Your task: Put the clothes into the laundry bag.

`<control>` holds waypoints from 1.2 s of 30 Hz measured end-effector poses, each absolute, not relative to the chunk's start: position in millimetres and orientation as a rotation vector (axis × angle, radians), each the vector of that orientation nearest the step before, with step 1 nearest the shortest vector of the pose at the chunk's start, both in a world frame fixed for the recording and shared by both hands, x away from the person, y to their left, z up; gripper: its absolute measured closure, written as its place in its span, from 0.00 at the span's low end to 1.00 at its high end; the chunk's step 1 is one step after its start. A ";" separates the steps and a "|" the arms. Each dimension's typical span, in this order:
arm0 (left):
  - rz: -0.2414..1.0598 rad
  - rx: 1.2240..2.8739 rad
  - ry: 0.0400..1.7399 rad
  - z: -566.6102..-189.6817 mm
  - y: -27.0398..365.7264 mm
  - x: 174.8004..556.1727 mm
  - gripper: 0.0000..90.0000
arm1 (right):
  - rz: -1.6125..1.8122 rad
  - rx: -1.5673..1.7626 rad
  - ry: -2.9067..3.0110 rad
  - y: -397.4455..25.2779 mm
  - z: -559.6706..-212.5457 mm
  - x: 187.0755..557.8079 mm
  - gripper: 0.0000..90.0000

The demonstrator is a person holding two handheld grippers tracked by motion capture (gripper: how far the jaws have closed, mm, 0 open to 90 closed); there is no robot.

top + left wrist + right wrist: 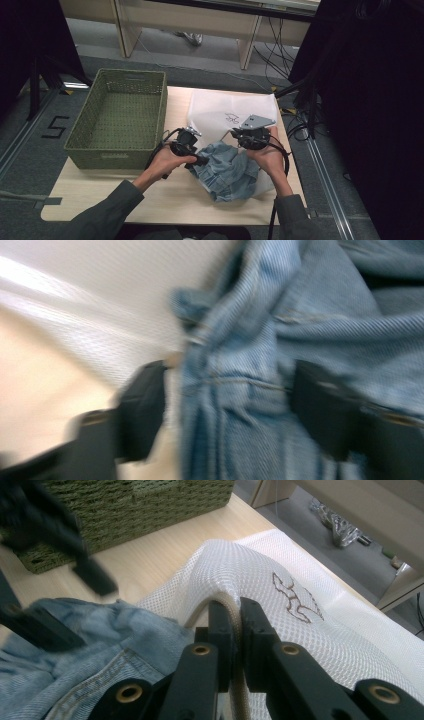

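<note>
With the right claw [234, 611] clamped on the rim of the white mesh bag [280, 580] just ahead of it, lift the opening high — the left claw [227, 390], jaws apart around the denim garment [310, 315] on the tabletop [125, 185], should close firmly before pushing it in.

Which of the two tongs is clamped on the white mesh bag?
The right tongs, pinching the white mesh bag's rim. The left tongs stand open around the denim garment.

Overhead table view; two close gripper views.
</note>
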State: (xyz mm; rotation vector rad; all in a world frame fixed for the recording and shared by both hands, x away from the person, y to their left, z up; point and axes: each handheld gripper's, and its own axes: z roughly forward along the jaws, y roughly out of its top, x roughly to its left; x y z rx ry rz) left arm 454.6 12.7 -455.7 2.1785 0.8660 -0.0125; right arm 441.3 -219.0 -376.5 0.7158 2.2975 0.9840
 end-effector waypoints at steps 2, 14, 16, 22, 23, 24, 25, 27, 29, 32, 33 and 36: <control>-0.053 2.122 0.860 -453.6 5.3 452.2 0.70 | 0.977 0.713 2.305 -216.1 -378.4 442.2 0.95; 0.106 2.058 0.923 -447.6 -22.5 467.6 0.79 | 1.024 0.687 2.308 -208.7 -370.4 436.2 0.96; 0.091 2.040 0.993 -462.6 -23.5 477.5 0.77 | 1.013 0.680 2.299 -209.5 -371.4 436.6 0.96; 0.202 2.134 0.911 -449.0 -13.1 472.8 0.76 | 1.012 0.694 2.302 -211.9 -374.4 439.4 0.96; 0.236 2.146 0.901 -446.7 -10.8 472.9 0.80 | 1.021 0.688 2.307 -210.5 -373.2 438.2 0.96; 0.258 2.141 0.907 -446.4 -7.6 474.6 0.83 | 1.024 0.682 2.309 -208.0 -371.9 436.4 0.96; 0.245 2.154 0.905 -446.2 -4.9 476.5 0.83 | 1.018 0.671 2.312 -203.2 -370.5 433.6 0.96; 0.256 2.107 0.939 -447.6 1.4 478.1 0.83 | 1.018 0.648 2.323 -196.9 -369.7 432.7 0.96; 0.318 2.125 0.936 -445.0 7.1 478.5 0.84 | 1.025 0.643 2.315 -192.7 -370.3 435.3 0.95; 0.350 2.095 0.991 -440.3 24.7 486.6 0.84 | 1.039 0.660 2.317 -188.5 -369.4 436.5 0.96; 0.329 2.059 1.023 -439.7 30.6 488.1 0.84 | 1.040 0.638 2.313 -187.0 -368.7 437.7 0.96; 0.260 2.088 0.995 -441.6 30.5 480.4 0.80 | 1.029 0.635 2.313 -183.9 -368.9 438.4 0.96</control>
